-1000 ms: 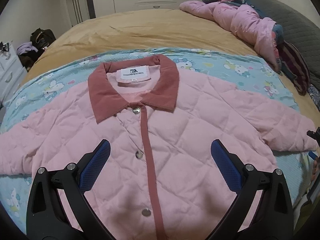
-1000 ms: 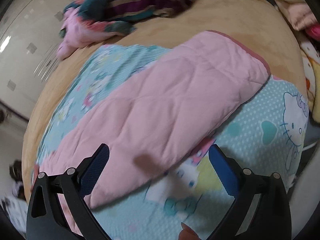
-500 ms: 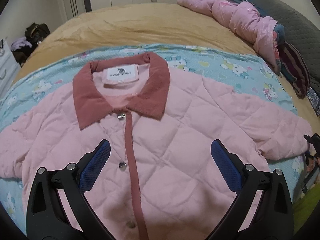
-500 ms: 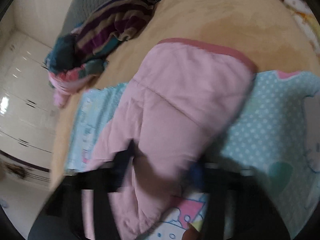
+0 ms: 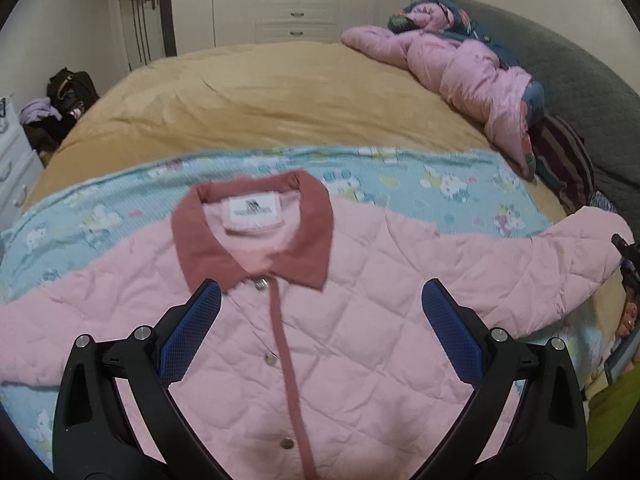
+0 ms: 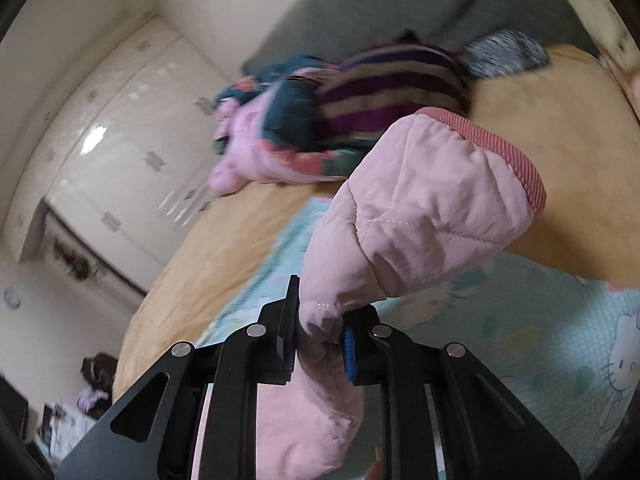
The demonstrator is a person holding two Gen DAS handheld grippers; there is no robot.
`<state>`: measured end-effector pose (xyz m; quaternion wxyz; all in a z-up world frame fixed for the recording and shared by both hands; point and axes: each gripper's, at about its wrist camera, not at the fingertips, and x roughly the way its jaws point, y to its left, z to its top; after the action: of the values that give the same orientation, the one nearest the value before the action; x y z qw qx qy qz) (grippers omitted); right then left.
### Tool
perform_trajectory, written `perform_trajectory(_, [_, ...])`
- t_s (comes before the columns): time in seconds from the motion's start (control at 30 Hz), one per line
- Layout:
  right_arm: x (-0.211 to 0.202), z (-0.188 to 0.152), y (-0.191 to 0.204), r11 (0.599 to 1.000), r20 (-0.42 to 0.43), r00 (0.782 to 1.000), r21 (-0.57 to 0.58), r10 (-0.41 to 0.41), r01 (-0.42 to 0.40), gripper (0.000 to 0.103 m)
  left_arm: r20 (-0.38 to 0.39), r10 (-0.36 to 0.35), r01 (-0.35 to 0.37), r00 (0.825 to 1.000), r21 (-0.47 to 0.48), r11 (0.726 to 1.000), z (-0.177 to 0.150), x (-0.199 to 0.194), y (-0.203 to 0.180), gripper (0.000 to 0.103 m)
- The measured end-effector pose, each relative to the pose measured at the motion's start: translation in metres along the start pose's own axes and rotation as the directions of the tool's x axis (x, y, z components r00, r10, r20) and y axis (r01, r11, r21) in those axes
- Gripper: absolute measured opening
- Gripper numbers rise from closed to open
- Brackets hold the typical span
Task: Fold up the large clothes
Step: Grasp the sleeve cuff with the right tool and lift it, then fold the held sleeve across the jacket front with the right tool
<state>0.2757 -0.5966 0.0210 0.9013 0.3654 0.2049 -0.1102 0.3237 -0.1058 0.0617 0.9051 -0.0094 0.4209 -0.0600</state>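
Observation:
A pink quilted jacket [image 5: 360, 320] with a dark pink collar [image 5: 256, 232] lies front up, buttoned, on a light blue cartoon-print sheet [image 5: 440, 188]. My left gripper [image 5: 320, 332] is open and hovers above the jacket's chest, just below the collar. My right gripper [image 6: 320, 340] is shut on the jacket's right sleeve [image 6: 420, 216] and holds it lifted off the bed, the red-trimmed cuff [image 6: 504, 152] pointing up. The lifted sleeve [image 5: 580, 248] and part of the right gripper [image 5: 626, 256] show at the right edge of the left wrist view.
The sheet lies on a tan blanket [image 5: 280, 100] covering the bed. A pile of pink and striped clothes [image 5: 480, 76] lies along the grey headboard [image 5: 580, 80] at the far right. White wardrobes [image 5: 296, 0] stand behind; a drawer unit [image 5: 12, 160] and bags [image 5: 60, 96] are at left.
My right gripper closed on the right sleeve and lifted it off the bed. My left gripper stayed open and shifted its view upward over the jacket's chest.

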Motion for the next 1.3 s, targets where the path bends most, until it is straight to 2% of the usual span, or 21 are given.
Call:
perform_trajectory(0.23, [-0.013,-0.008,0.081,0.986,0.004,0.996,-0.140,0.095,-0.093,0.016,0.059,-0.007,0.007,0.998,-0.008,1.000,0.013,-0.027,0.025,0.094])
perform_trajectory(0.33, [-0.013,-0.014,0.111,0.973,-0.005,0.991,-0.191,0.132,-0.131,0.016,0.058,-0.058,0.060,0.997,-0.044,0.997,0.014,-0.035,0.045,0.094])
perform_trajectory(0.5, [-0.020,-0.032,0.163,0.943,-0.027,0.982,-0.275,0.189,-0.189,0.016,0.080,-0.052,0.058,0.995,-0.070,0.996,0.015,-0.047,0.073,0.094])
perform_trajectory(0.57, [-0.021,-0.040,0.180,0.930,-0.035,0.978,-0.305,0.205,-0.206,0.016,0.087,-0.075,0.084,0.993,-0.094,0.992,0.014,-0.052,0.087,0.094])
perform_trajectory(0.87, [-0.028,-0.095,0.263,0.856,-0.097,0.954,-0.423,0.283,-0.297,0.016,0.129,-0.088,0.110,0.988,-0.173,0.979,0.010,-0.070,0.145,0.094])
perform_trajectory(1.03, [-0.030,-0.137,0.303,0.806,-0.146,0.937,-0.478,0.318,-0.348,0.016,0.153,-0.105,0.137,0.983,-0.223,0.965,0.001,-0.074,0.175,0.094])
perform_trajectory(1.3, [-0.020,-0.209,0.348,0.732,-0.259,0.913,-0.546,0.316,-0.408,0.016,0.153,-0.141,0.180,0.978,-0.282,0.942,-0.021,-0.066,0.214,0.094])
